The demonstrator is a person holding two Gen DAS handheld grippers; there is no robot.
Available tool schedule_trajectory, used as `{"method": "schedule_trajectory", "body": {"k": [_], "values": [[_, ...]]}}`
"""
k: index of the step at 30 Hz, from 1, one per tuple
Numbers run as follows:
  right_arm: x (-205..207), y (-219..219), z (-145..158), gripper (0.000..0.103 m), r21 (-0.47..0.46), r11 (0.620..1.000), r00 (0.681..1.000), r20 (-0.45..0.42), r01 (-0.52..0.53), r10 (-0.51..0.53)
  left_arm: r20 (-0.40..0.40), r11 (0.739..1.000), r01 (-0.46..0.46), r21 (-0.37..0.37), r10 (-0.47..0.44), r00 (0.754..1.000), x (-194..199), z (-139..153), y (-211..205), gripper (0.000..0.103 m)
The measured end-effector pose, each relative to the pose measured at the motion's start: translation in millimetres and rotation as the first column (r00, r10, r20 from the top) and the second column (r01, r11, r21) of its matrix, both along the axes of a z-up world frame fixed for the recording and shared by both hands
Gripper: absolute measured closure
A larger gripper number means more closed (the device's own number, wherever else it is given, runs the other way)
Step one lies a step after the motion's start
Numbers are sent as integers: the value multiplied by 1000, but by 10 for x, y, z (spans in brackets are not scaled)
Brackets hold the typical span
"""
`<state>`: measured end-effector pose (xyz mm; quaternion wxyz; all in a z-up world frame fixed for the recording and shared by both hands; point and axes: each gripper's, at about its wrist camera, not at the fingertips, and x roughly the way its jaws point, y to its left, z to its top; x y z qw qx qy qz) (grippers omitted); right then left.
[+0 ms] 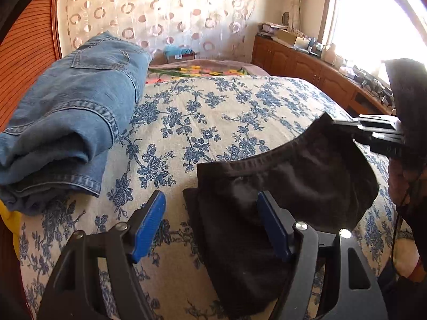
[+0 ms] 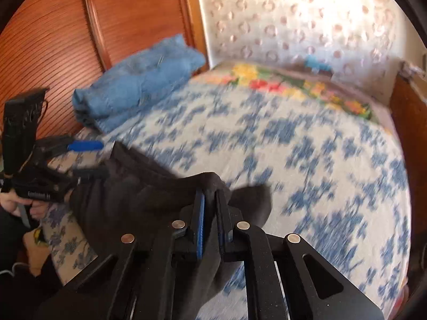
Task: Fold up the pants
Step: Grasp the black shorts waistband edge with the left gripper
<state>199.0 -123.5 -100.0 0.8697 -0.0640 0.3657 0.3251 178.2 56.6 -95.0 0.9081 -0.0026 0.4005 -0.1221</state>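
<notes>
Dark brown pants (image 1: 280, 186) lie on the bed with the elastic waistband facing away, near the bed's front edge. My left gripper (image 1: 210, 208) is open, its blue pads on either side of the waistband's left corner, just above the cloth. My right gripper (image 2: 210, 200) is shut on the pants (image 2: 149, 202) at the waistband's right corner and lifts the cloth a little; it also shows in the left wrist view (image 1: 344, 126). The left gripper shows in the right wrist view (image 2: 88, 157) with its jaws spread at the cloth's far edge.
Folded blue jeans (image 1: 74, 112) lie at the left of the bed against a wooden wall panel (image 2: 53, 40). The bedspread (image 1: 213, 112) is cream with blue flowers. A wooden cabinet (image 1: 307, 64) with clutter runs along the right under the window.
</notes>
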Motion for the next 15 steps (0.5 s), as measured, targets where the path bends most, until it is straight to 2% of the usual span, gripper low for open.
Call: {"method": "schedule_trajectory", "body": {"k": [4,8,10,12,15], "values": [[128,50,-107,95,-21,1000,999,-38,13,-13,-28,1000,0,-3,0,1000,72,-56,22,32],[122,20,-174,67,-47,998,998,-53,38,-41,-43,1000,0,-7,0,999,98,-83,40,32],[89,-29,-155,63,-43,998,998,-41,50,-51,-52,1000,-3,-18,3,999,106,-101,51,32],[76,-70,-149,54,-37,998,997,-44,56,-58,-62,1000,-7,-23,6,998,114,-119,53,32],[93,-115,-174,49,-56,996,995,-57,75,-79,-58,1000,-8,-25,7,998,99,-132,59,32]]}}
